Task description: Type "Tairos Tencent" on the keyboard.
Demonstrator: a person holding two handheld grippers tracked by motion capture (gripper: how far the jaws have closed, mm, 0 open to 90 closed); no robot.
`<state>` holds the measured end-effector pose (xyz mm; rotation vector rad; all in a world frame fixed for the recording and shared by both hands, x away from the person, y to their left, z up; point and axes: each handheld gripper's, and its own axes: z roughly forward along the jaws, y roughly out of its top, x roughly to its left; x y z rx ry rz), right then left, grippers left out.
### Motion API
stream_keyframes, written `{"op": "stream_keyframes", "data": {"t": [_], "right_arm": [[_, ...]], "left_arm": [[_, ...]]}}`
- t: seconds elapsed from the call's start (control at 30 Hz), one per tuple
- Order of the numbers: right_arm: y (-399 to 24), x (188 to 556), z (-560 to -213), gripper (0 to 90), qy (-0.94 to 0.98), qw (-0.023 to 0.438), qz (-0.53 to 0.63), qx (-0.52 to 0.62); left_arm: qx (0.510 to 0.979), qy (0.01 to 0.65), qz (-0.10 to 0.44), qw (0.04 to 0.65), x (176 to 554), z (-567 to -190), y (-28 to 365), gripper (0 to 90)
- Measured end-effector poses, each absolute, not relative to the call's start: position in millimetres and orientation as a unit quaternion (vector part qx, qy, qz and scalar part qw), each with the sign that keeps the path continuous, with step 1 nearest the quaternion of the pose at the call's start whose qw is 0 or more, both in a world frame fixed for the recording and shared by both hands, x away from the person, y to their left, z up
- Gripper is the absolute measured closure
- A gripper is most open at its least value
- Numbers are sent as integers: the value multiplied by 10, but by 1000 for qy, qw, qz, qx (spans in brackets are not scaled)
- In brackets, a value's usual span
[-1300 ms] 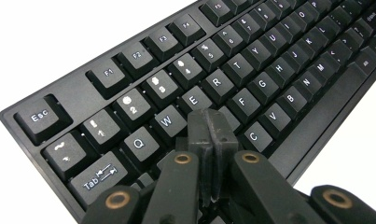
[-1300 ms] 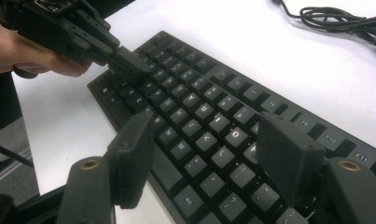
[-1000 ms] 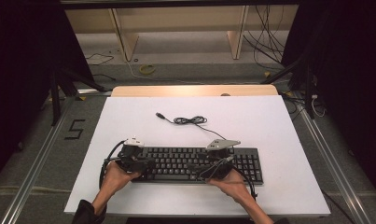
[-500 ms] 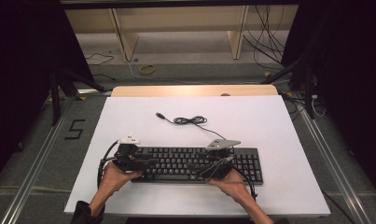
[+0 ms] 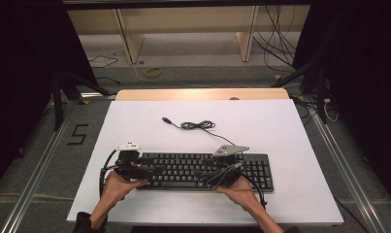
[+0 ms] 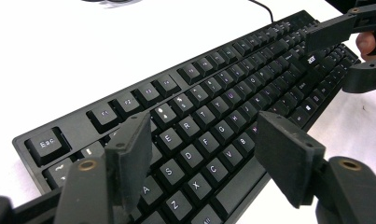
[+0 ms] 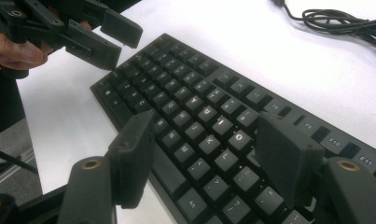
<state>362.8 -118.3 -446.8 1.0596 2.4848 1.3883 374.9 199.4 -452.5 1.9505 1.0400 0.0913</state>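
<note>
- The fingers of the left gripper (image 6: 202, 163) have just been opening and now stand spread wide and released above the letter keys at the Esc end of the keyboard (image 6: 209, 107); keys are seen between them, but nothing is clasped.
- The fingers of the right gripper (image 7: 209, 163) are likewise held apart over the keys right of the middle, and nothing is gripped.
- In the high view the keyboard lies flat on the white bench (image 5: 290, 136) at about 6 o'clock, with its coiled cable (image 5: 195, 125) at 12 o'clock from it.
- The step is judged to be a two-ended hold: each pair should be set squarely across the case edge, not on keycaps, and closed evenly.
- No containers are seen.
</note>
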Motion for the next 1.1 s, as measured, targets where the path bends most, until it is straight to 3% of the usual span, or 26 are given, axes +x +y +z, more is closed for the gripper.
{"op": "stream_keyframes", "data": {"t": [0.47,0.87,1.1], "right_arm": [[-1025,3593,-4501,525,829,35,451,329],[-866,3562,-4573,800,848,28,434,305],[-783,3557,-4636,900,859,28,416,299]], "left_arm": [[773,418,44,475,3656,-4534,2033,313],[766,421,53,483,3581,-4546,2062,308],[762,423,57,487,3544,-4563,2076,303]]}}
